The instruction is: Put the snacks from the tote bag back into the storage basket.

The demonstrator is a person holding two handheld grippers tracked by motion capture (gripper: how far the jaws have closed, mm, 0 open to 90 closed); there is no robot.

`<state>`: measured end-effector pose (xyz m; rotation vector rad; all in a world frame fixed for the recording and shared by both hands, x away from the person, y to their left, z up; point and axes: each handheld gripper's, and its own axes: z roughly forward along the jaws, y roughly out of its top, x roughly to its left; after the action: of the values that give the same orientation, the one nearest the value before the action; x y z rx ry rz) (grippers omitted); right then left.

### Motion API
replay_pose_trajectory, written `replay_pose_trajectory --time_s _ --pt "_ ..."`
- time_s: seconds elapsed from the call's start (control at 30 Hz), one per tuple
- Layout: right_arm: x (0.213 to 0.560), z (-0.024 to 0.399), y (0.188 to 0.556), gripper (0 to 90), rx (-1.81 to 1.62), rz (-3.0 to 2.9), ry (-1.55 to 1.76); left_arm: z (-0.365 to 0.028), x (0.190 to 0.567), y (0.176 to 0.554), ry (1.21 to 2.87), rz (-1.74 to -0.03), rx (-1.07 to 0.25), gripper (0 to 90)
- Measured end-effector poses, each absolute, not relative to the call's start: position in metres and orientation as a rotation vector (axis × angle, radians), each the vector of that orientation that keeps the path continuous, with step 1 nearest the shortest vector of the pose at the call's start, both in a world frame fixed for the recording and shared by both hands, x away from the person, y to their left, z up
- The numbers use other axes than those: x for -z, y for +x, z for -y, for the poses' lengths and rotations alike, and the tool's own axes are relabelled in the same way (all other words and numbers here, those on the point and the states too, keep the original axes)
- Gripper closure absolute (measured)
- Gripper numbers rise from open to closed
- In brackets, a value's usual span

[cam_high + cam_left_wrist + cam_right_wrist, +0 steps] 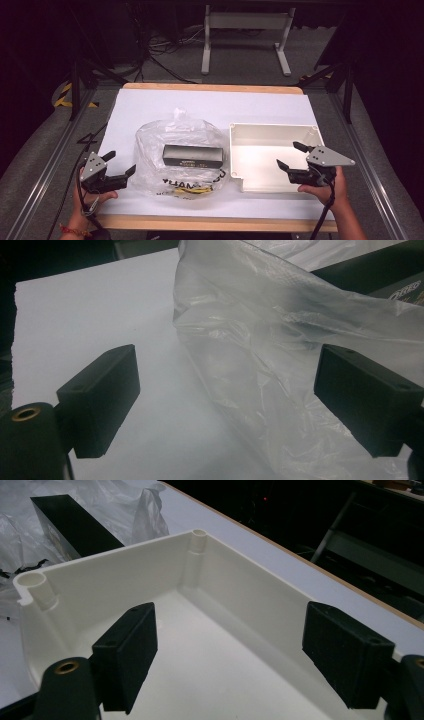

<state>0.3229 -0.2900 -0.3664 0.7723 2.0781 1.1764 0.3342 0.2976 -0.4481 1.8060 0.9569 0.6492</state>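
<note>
A clear plastic bag lies on the white table top with a black oblong box inside it and something yellow near its front. To its right stands an empty white plastic tray box. My left gripper is open just left of the bag. In the left gripper view the bag reaches up to the right jaw of the left gripper. My right gripper is open over the tray box's right side. In the right gripper view the right gripper holds nothing above the tray floor.
The table's wooden front edge runs close to both hands. Metal rails flank the table. Legs of a white stand and loose cables are on the floor behind. Black-and-yellow tape marks the floor at left.
</note>
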Motion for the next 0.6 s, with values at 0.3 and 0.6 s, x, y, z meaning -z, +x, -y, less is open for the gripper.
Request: replay_pose_trajectory --time_s 0.3,0.6 --pt "0.365 0.259 0.350 29.3 -1.138 -2.225 0.702 -0.298 0.449 0.334 1.812 -0.958 -0.654 12.0" --pt "0.358 0.226 0.374 31.1 -1.130 -2.352 0.575 -0.297 0.449 0.334 1.813 -0.952 -0.650 12.0"
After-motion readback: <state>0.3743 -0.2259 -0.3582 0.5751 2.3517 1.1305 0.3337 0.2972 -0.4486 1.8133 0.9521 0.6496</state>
